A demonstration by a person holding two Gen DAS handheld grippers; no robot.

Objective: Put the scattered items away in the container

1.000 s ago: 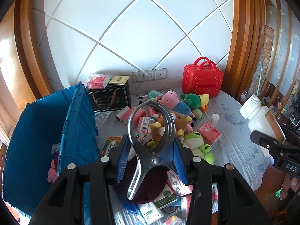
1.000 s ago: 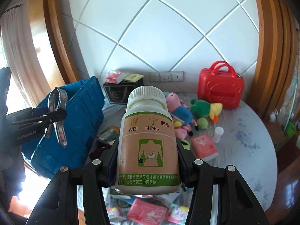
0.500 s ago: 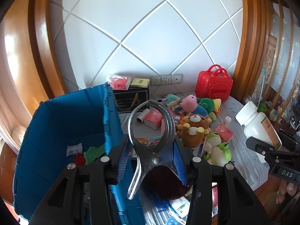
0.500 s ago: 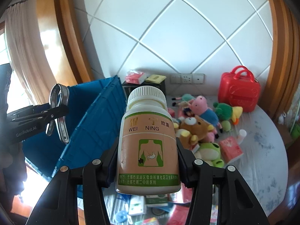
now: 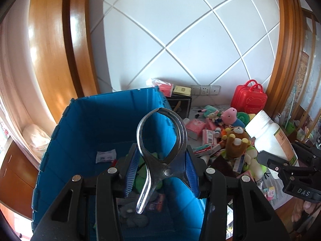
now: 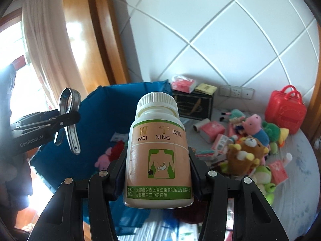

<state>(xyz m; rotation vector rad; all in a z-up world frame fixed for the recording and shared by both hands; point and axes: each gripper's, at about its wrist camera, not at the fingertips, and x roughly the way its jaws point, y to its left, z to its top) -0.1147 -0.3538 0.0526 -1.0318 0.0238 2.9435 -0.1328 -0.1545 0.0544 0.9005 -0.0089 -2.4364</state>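
At the far left of the right wrist view a pale curtain (image 6: 38, 46) hangs by a bright window. Next to it the left tool (image 6: 66, 118) holds a shiny metal clamp (image 6: 70, 118), whose ring end points up and whose handles hang down. In the left wrist view the same left tool (image 5: 160, 160) has its blue pads pressed on the metal clamp (image 5: 160, 140) at the pivot, above the open mouth of the blue plastic crate (image 5: 84, 132). The crate stands to the left of the cluttered tabletop (image 5: 280, 196). Inside the crate lie a small white packet (image 5: 105, 155), something green and some grey pieces near the bottom; a pink plush (image 6: 103, 160) also shows there from the right wrist view.

Behind the crate, against the white diamond-panelled wall, a black box (image 6: 193, 105) carries a red tissue pack (image 6: 183, 85) and a yellow packet (image 6: 206, 88). On the tabletop to the right lie small cartons, a brown bear plush (image 5: 236, 140), a pink pig plush (image 5: 230, 115) and a green frog plush (image 6: 262, 177). A red toy suitcase (image 5: 249, 98) stands at the back.

The right tool (image 6: 158, 172) pinches a white-capped medicine bottle (image 6: 158, 150) upright by its orange-and-green label, just right of the crate's near corner. In the left wrist view that right tool (image 5: 284, 160) and bottle (image 5: 268, 132) sit at the right edge, above the tabletop clutter, with a hand (image 5: 305, 214) below.
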